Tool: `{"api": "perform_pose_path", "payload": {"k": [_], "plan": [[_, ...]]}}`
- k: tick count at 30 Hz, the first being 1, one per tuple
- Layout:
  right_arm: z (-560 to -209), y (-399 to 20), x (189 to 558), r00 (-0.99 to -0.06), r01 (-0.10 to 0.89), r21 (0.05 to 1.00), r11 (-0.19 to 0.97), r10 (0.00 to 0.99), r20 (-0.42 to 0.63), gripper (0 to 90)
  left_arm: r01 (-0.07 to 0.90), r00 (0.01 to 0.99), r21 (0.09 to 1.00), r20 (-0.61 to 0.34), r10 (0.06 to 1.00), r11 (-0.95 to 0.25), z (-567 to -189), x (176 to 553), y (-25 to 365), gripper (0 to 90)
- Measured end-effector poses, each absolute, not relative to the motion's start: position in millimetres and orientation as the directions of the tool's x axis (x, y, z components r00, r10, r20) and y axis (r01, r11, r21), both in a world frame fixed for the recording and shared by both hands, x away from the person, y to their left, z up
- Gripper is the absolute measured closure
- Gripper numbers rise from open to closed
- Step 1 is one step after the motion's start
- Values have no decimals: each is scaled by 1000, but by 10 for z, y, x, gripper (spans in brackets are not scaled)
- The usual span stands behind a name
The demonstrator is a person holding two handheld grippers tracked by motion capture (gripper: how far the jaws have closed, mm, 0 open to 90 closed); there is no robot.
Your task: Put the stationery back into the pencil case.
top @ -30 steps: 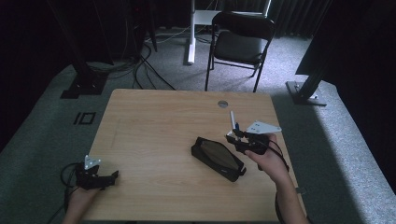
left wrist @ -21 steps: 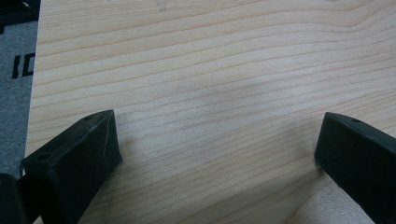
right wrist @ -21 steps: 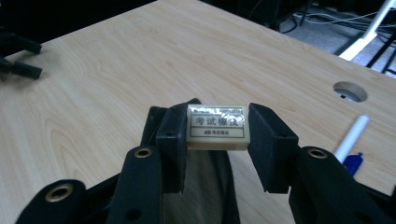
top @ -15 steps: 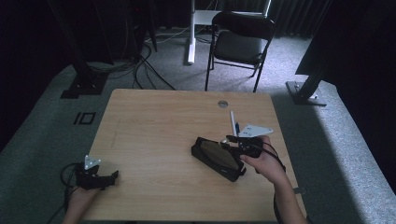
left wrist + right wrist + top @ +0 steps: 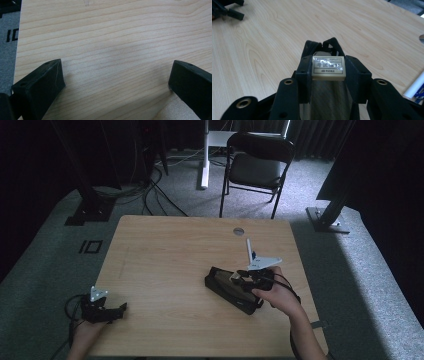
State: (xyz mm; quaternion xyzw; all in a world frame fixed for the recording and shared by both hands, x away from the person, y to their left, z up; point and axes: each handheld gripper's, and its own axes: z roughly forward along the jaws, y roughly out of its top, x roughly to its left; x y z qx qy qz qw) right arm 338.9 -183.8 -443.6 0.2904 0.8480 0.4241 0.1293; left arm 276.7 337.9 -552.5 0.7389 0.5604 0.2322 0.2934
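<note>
The table (image 5: 165,265) is a pale wooden slab with rounded corners and a fine running grain, with a small round grey disc (image 5: 238,231) set near its far edge at about twelve o'clock; on the grey carpet beyond it stands a black folding chair (image 5: 257,167), also toward twelve o'clock.

The black case (image 5: 227,287) lies on the table at about four o'clock from its centre, a long dark pouch set slantwise, its mouth open with a paler lining showing inside; just past it, toward one o'clock from the case, a white pen-like stick (image 5: 248,251) stands tilted.

The right tool (image 5: 243,278) is over the open case, and in the right gripper view its two black jaws are partly closed and pressed on either side of the eraser (image 5: 328,68); the eraser is a small cream-white block, its face bearing a printed label with grey characters and a thin dark border, slightly glossy; it is held level between the pads, directly above the case's dark opening.

The left tool (image 5: 116,310) rests at the table's near left corner, about eight o'clock; in the left gripper view its jaws stand wide apart with bare wood between them, gripping nothing.
</note>
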Motion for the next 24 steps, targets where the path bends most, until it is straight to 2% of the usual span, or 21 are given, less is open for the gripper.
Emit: {"api": "perform_pose_path", "payload": {"k": [24], "plan": [[-4638, -1702, 3518, -797, 448, 708, 546, 603, 40, 591, 692, 265, 693, 15, 964, -201, -5525, 2767, 3380, 3]]}}
